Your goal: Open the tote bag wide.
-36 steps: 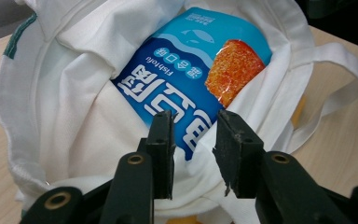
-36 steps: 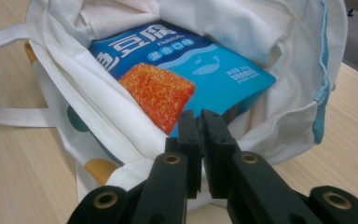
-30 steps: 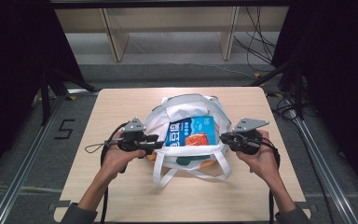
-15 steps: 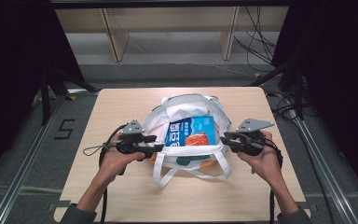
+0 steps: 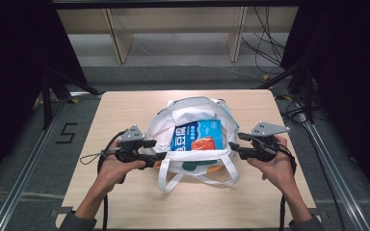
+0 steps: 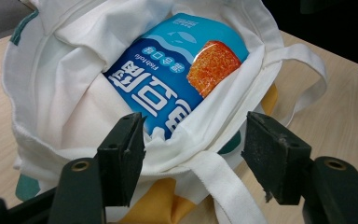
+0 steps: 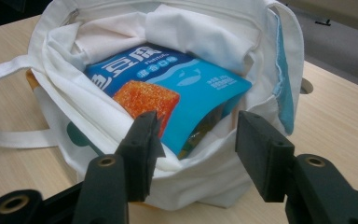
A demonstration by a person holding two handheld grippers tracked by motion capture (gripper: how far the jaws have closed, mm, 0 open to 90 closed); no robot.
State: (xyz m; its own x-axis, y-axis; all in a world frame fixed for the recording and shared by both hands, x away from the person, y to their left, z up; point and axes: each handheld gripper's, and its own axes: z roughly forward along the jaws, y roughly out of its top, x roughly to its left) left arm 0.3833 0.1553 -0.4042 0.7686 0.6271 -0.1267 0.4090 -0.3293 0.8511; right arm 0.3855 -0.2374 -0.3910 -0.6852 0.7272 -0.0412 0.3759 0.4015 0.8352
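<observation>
Bag: white tote bag (image 5: pixel 192 139) lies between both grippers, blue snack packet (image 5: pixel 196 136) inside.
Left gripper (image 5: pixel 160 150): jaws just opening, rim between, unpinched.
Right gripper (image 5: pixel 235 146): the same.

Snack pack (image 5: pixel 196 136) lies in bag (image 5: pixel 160 132) at table (image 5: pixel 120 110) ctr, w/ L tool (image 5: pixel 160 149) & R tool (image 5: pixel 234 144) flanking it.

Overhead light falls evenly on the table (image 5: pixel 125 202); surroundings dark. High view soft, slightly grainy. Gripper views sharper, shadows faint.

A pale wooden table (image 5: pixel 125 202) carries one white tote bag (image 5: pixel 161 134).
</observation>
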